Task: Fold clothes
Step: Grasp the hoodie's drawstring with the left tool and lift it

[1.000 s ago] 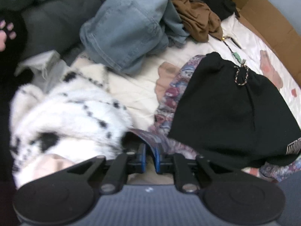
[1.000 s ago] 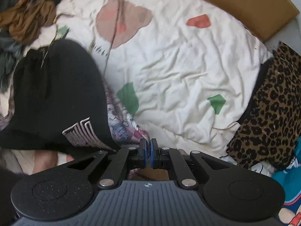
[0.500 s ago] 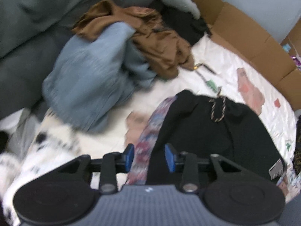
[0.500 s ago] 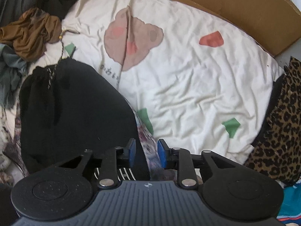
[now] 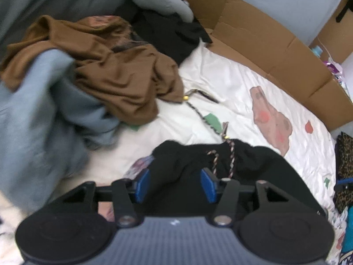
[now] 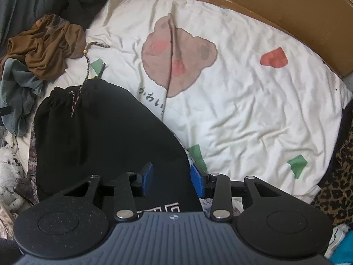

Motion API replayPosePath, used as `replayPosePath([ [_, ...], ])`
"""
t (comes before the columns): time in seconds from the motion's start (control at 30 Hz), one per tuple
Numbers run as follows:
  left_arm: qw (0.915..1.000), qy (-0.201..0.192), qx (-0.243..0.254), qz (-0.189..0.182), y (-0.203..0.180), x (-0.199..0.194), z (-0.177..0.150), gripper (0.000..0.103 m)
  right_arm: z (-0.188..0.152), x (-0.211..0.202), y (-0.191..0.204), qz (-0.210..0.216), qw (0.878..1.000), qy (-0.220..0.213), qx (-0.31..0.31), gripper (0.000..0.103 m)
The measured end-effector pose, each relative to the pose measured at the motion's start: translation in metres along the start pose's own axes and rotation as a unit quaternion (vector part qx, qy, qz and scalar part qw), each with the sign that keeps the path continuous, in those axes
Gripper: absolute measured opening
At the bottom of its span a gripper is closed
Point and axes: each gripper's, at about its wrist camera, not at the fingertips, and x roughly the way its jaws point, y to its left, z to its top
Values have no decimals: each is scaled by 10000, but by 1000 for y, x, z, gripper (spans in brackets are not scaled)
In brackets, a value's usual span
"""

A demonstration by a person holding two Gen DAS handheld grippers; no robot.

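One black garment with a braided drawstring lies folded on the white printed sheet, filling the 9 o'clock half of the right wrist view and the low centre of the left wrist view. A patterned fabric peeks from beneath its edge. The left gripper hangs over the waistband end with its blue pads spread wide, nothing between them. The right gripper is likewise spread apart over the garment's edge, gripping nothing. At 10 o'clock in the left view a brown garment lies heaped against a light blue garment. Cardboard borders the sheet at 1 o'clock, and leopard-print fabric sits at 4 o'clock in the right view.
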Motion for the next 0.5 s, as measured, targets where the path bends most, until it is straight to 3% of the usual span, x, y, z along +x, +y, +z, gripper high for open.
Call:
replayPosePath([
  [0.5,9992,267,-287,-108,-16,128,44,59,4,29,0,276,9990,-245,242,45],
])
